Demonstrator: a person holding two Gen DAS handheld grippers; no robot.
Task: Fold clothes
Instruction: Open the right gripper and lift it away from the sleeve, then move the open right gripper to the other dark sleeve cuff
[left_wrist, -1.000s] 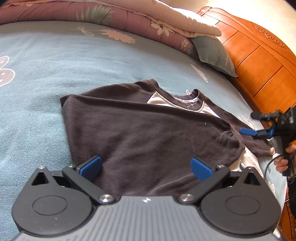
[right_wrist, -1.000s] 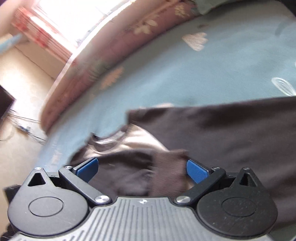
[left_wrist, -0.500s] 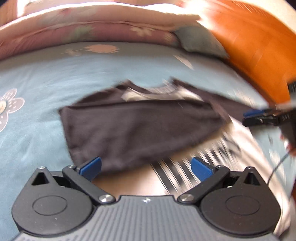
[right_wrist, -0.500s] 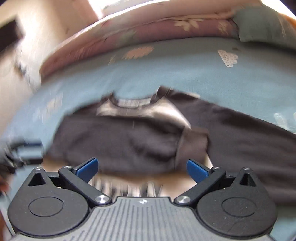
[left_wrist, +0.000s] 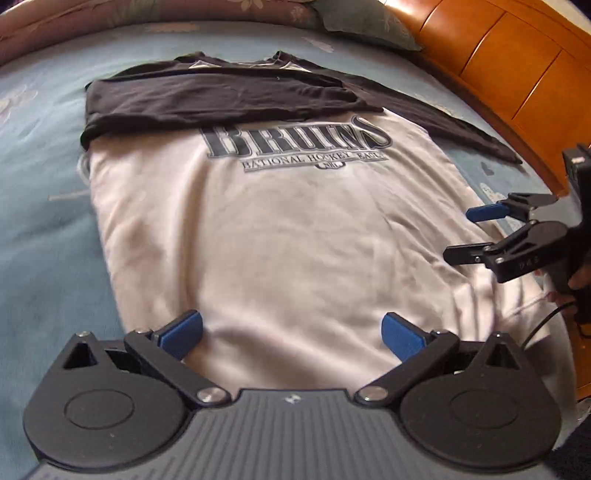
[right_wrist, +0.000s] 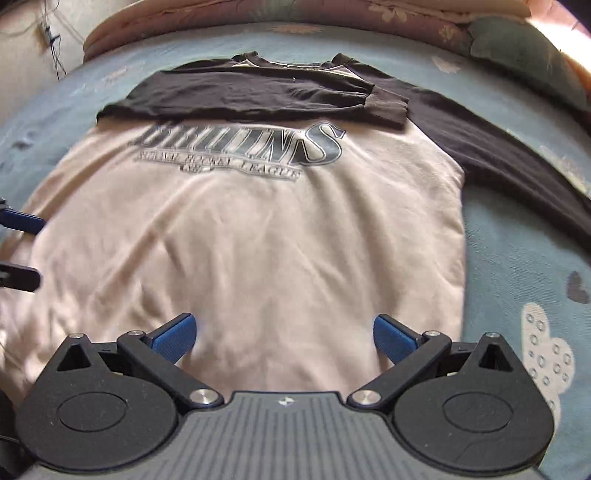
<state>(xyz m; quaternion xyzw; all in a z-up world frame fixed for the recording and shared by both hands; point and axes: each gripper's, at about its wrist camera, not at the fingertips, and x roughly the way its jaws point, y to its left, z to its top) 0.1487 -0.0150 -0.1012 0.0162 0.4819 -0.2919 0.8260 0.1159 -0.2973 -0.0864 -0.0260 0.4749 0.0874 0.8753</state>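
A long-sleeved shirt lies flat on the bed, its cream body (left_wrist: 280, 236) (right_wrist: 251, 236) printed with a dark logo. One black sleeve (left_wrist: 221, 98) (right_wrist: 258, 92) is folded across the chest. The other black sleeve (left_wrist: 443, 122) (right_wrist: 509, 158) stretches out to the right. My left gripper (left_wrist: 291, 332) is open above the shirt's lower hem, nothing between its fingers. My right gripper (right_wrist: 282, 334) (left_wrist: 469, 234) is open too, over the hem's right part, empty. The left gripper's fingers (right_wrist: 22, 221) show at the right wrist view's left edge.
The shirt rests on a blue patterned bedsheet (left_wrist: 40, 206) (right_wrist: 524, 258). A floral quilt (right_wrist: 332, 18) and a grey-green pillow (left_wrist: 362, 22) lie at the far end. An orange wooden headboard (left_wrist: 517, 66) runs along the right. A hand (left_wrist: 580, 273) holds the right gripper.
Both grippers have pulled back from the folded sleeve toward the shirt's hem, so the cream body and logo now show. The sleeve stays folded across the chest.
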